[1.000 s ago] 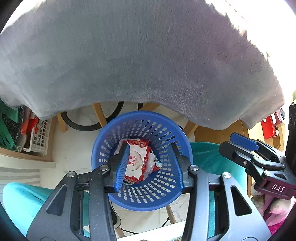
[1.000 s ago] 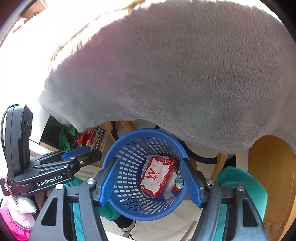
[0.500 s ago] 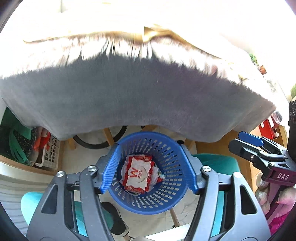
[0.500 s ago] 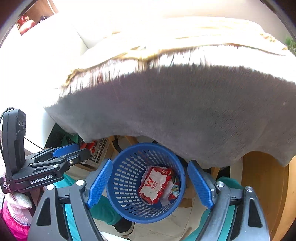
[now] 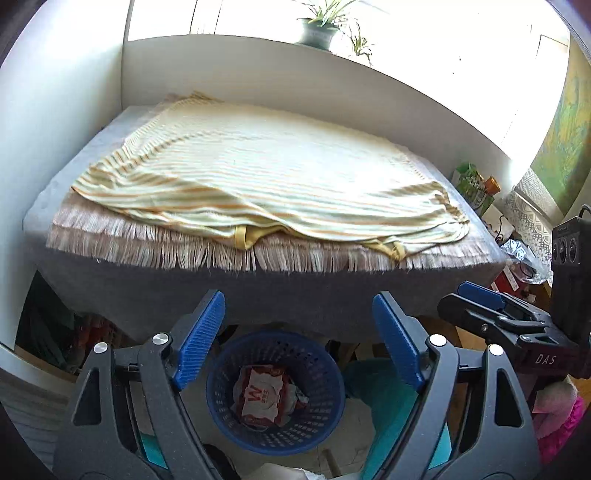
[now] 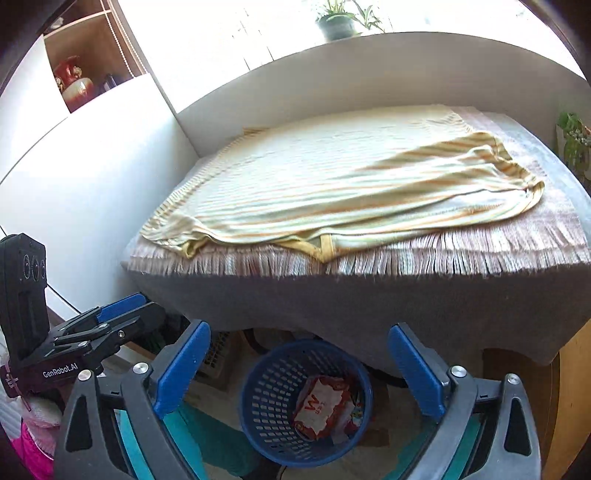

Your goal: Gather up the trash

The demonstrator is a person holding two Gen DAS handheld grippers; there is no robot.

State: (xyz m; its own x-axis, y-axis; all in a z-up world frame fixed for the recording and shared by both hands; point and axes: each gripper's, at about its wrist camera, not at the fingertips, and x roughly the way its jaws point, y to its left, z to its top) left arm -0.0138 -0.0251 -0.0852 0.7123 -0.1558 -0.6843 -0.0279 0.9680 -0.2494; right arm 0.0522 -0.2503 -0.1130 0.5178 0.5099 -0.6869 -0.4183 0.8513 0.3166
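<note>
A blue perforated trash basket (image 5: 221,402) stands on the floor below the table's front edge; it also shows in the right wrist view (image 6: 266,406). Inside lies a red and white wrapper (image 5: 264,400), also seen in the right wrist view (image 6: 319,406), with other scraps beside it. My left gripper (image 5: 299,338) is open and empty, well above the basket. My right gripper (image 6: 299,363) is open and empty, also above the basket. Each gripper shows at the edge of the other's view.
A table (image 5: 110,295) draped in grey cloth fills the middle, with a fringed mat and a yellow striped cloth (image 5: 266,177) on it. White walls bound it left and back. Potted plant (image 5: 317,29) on the sill. Teal chair (image 5: 384,384) by the basket.
Both grippers have risen and pulled back from the basket, so the tabletop has come into view. The left jaws have opened wider. The wrapper stays in the basket.
</note>
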